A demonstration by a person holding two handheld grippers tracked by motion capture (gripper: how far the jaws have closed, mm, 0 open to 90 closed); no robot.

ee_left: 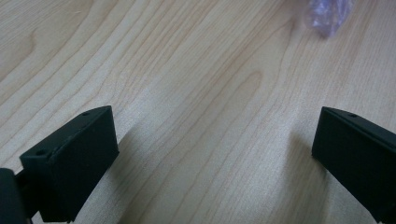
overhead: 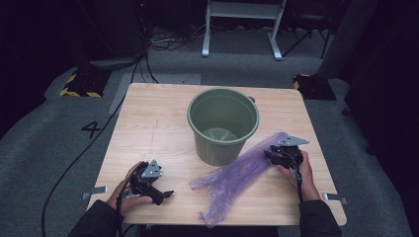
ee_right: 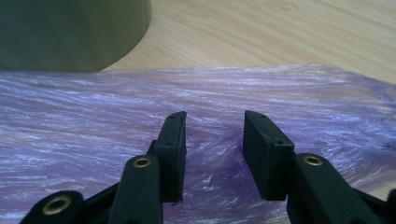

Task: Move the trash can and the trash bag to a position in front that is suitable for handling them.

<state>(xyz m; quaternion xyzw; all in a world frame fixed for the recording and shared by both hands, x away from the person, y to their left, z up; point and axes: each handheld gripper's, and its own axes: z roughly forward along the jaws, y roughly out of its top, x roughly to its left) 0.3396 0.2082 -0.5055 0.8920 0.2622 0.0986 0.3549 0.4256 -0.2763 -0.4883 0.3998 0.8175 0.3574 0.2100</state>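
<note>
1. The left gripper (overhead: pixel 165 194) rests on the near left of the wooden table (overhead: pixel 148 128), jaws spread wide over bare wood.
2. The right gripper (ee_right: pixel 214 140) has its jaws partly apart astride a raised fold of the purple plastic bag (overhead: pixel 237 175), pads not pressing.
3. The green bucket (overhead: pixel 222 126) stands upright behind the bag.

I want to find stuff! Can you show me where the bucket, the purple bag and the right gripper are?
bucket (overhead: pixel 223 129): high view, on its front wall below the rim.
purple bag (overhead: pixel 236 177): high view, on the crumpled middle.
right gripper (ee_right: pixel 214 140): right gripper view, midway between its fingertips, over the bag.
</note>
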